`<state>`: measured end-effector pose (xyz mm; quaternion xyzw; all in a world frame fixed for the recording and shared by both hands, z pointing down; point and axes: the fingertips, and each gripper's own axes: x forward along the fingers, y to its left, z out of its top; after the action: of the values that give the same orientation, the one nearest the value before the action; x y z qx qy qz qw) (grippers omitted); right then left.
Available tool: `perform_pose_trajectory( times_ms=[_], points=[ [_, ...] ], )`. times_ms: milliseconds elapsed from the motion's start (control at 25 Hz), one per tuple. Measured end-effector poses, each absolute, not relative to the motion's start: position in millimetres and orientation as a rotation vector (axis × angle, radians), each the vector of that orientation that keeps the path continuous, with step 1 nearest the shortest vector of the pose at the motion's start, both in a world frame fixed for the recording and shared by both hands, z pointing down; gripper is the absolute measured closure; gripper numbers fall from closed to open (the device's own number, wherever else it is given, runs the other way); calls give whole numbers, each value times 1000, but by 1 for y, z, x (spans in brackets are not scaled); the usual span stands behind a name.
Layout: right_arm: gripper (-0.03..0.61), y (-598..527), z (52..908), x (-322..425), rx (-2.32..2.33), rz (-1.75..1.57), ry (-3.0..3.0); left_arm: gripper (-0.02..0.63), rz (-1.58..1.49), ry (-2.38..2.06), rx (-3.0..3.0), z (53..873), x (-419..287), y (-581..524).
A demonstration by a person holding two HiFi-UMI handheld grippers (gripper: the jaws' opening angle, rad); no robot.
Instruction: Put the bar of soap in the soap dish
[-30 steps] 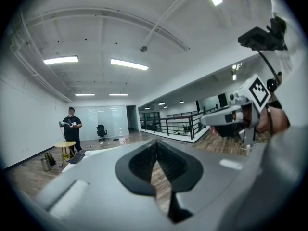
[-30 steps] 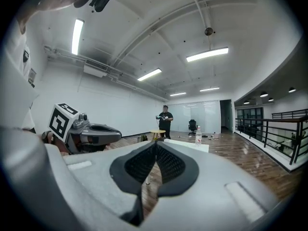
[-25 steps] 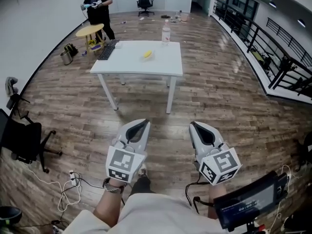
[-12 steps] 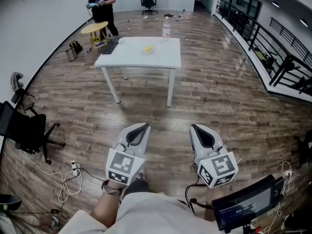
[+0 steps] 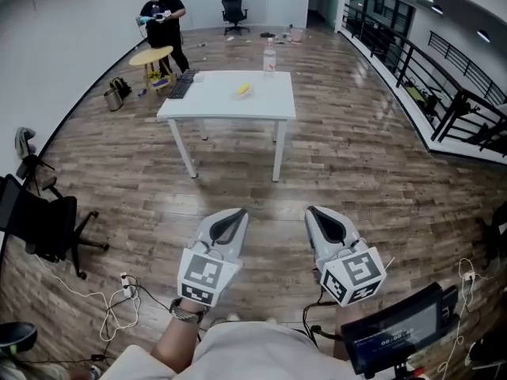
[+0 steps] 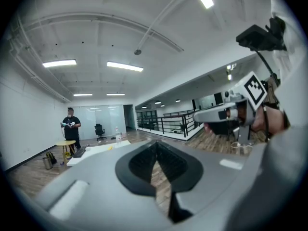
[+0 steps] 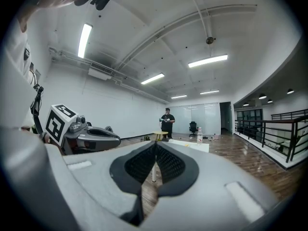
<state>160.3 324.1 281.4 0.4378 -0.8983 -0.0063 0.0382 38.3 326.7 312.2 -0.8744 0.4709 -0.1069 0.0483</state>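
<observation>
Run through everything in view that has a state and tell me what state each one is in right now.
Left gripper: shut, empty.
Right gripper: shut, empty.
Bottle: upright on the white table.
Yellow object: lying on the table, not held.
Keyboard: flat on the table's left side.

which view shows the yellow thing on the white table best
The head view: it looks down on the white table, so the yellow thing lies in plain sight. The left gripper view and right gripper view look level across the room; there it is a tiny far-off speck.
</observation>
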Motion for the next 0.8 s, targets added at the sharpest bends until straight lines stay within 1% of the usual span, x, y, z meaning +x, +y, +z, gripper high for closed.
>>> perform_pose_trajectory(
  times_ms=[360, 800],
  points=[
    [575, 329, 266, 110, 1355, -101, -2738, 606, -282, 1431, -2634, 294, -14, 327],
    [575, 325, 258, 98, 1334, -165, -2700, 606, -255, 1403, -2625, 284, -13, 327]
  ],
)
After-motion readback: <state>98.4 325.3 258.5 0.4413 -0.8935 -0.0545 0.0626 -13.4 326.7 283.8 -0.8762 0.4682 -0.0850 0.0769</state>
